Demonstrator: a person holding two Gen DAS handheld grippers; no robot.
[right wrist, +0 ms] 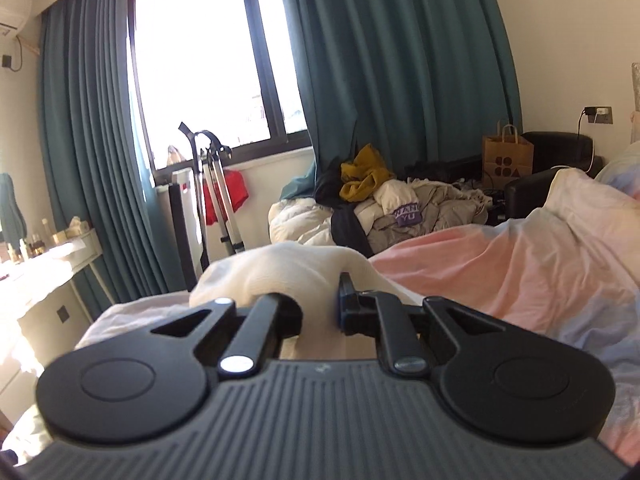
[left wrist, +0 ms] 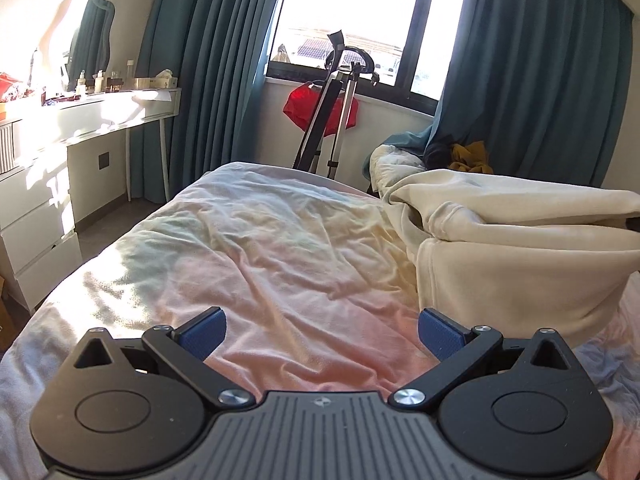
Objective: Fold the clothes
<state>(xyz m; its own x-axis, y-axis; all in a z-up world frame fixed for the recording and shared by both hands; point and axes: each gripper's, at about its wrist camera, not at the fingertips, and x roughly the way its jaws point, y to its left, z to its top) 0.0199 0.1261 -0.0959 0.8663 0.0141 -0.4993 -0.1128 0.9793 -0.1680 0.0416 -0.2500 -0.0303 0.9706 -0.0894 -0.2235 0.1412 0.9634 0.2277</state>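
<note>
A cream garment [left wrist: 500,240] hangs lifted over the right side of the bed, its folds draping down to the pastel sheet [left wrist: 248,240]. My left gripper [left wrist: 322,334] is open low over the sheet, nothing between its blue pads; the garment's lower edge is just right of its right pad. In the right wrist view, my right gripper [right wrist: 320,308] is shut on a bunched part of the same cream garment [right wrist: 280,272], held up above the bed.
A heap of other clothes [right wrist: 400,204] lies beyond the bed below the teal curtains [right wrist: 400,60]. A folded stand with a red cloth [left wrist: 320,108] leans under the window. A white dressing table [left wrist: 80,120] is at left; a paper bag [right wrist: 507,156] at right.
</note>
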